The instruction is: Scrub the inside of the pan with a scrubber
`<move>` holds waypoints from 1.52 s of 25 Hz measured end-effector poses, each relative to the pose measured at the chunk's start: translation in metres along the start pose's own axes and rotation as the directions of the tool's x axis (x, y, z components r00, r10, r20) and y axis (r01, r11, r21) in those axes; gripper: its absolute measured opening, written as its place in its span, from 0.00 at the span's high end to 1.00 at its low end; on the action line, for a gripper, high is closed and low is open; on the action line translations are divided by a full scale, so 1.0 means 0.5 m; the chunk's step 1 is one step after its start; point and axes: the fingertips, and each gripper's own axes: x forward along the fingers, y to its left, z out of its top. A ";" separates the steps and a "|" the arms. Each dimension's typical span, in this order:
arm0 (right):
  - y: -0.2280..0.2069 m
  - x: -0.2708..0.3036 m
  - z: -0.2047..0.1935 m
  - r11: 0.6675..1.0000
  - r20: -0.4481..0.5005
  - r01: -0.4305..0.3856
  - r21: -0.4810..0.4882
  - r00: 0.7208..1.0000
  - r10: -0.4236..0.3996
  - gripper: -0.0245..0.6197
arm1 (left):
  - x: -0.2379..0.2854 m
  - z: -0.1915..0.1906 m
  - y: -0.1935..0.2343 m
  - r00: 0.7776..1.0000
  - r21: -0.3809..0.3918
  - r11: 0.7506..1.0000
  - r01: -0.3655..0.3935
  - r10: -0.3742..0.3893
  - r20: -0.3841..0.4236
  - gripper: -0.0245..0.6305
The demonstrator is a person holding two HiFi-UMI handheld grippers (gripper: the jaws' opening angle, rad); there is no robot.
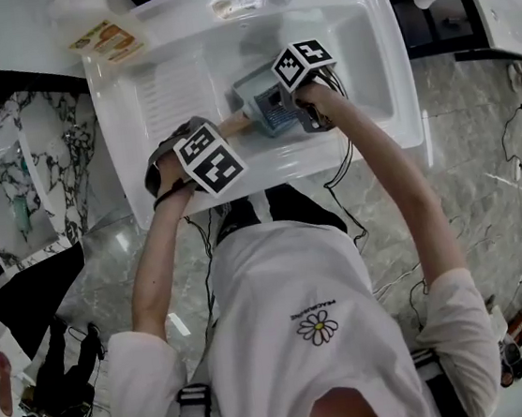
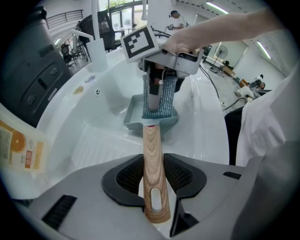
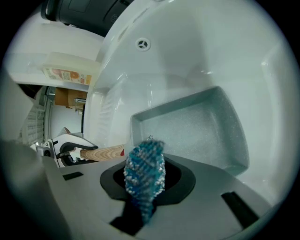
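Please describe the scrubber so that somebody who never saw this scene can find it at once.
Look in the white sink, where a square grey pan with a wooden handle sits. At the pan, the right tool pinches the scrubber: the only blue-and-white woven thing there.

pan (image 3: 201, 126): matt grey, finely speckled, looks a bit grainy to us
handle (image 2: 152, 159): pale wood, clear grain, smooth satin finish
scrubber (image 3: 145, 171): blue-white woven mesh, rough, we'd say
sink (image 1: 354, 40): white, glossy, smooth
left gripper (image 2: 152, 177): matt grey plastic shell; pads (image 2: 129, 177) black, finely ribbed
floor (image 1: 484, 175): we see veined stone, polished
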 end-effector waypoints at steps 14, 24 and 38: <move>0.019 -0.247 0.134 0.972 0.343 0.192 -0.132 0.929 -0.136 0.86 | -0.080 -0.049 0.065 0.996 -0.065 0.994 -0.085 0.083 -0.026 0.72; 0.132 -0.487 0.129 0.871 0.770 0.463 -0.165 0.612 -0.180 0.86 | -0.345 0.107 0.180 0.834 -0.259 0.903 -0.342 0.419 0.360 0.82; 0.292 -0.650 -0.104 0.745 0.990 0.654 0.135 -0.064 -0.123 0.86 | -0.577 0.278 0.086 0.224 -0.523 0.832 -0.186 0.554 0.802 0.94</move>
